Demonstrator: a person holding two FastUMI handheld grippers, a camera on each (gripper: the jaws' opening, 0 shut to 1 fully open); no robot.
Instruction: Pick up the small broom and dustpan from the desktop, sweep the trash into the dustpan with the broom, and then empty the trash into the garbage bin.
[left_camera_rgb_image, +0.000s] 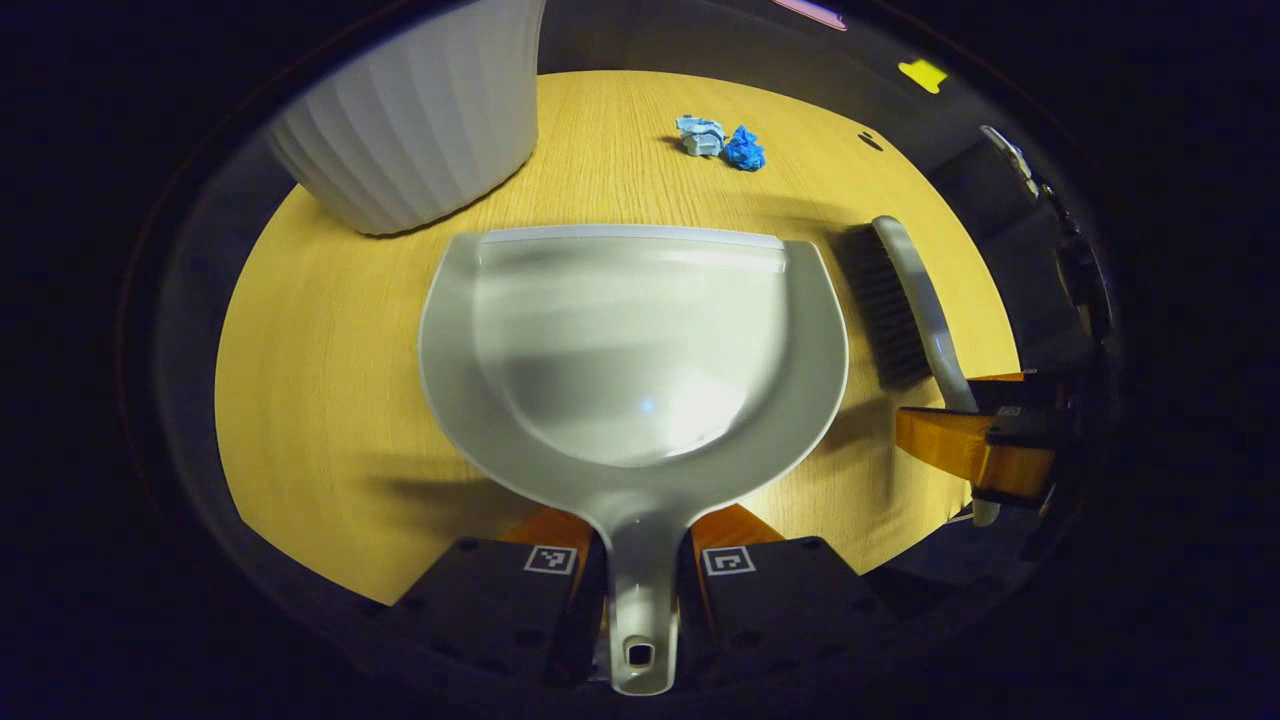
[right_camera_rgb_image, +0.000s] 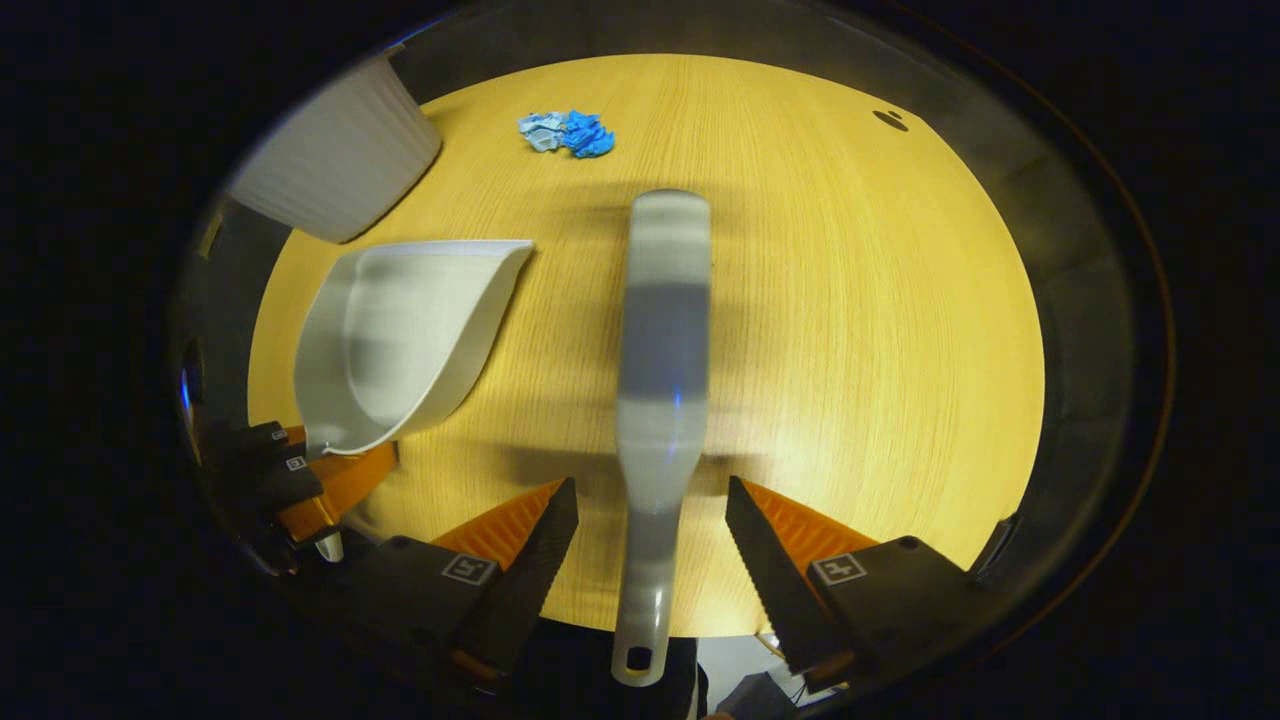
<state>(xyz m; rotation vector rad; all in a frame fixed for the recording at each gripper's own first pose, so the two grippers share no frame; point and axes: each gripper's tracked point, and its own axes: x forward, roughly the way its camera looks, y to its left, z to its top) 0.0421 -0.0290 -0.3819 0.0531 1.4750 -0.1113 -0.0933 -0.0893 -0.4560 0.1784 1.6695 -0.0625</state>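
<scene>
Pale grey plastic dustpan (left_camera_rgb_image: 640, 350) sits flat on the light wood desktop (left_camera_rgb_image: 320, 400), handle pinched between the left gripper (left_camera_rgb_image: 640, 560) fingers, so it's clamped tight. The grey-handled, dark-bristled small broom (right_camera_rgb_image: 662, 380) lies just to its right, handle between the right gripper (right_camera_rgb_image: 650, 540) fingers, which are spread wide, not touching. Crumpled blue paper scraps (left_camera_rgb_image: 722, 142) lie further out, white ribbed garbage bin (left_camera_rgb_image: 420, 110) far left

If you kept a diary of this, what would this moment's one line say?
left gripper: shut on dustpan handle | right gripper: open around broom handle | blue paper trash: unswept on desktop
</scene>
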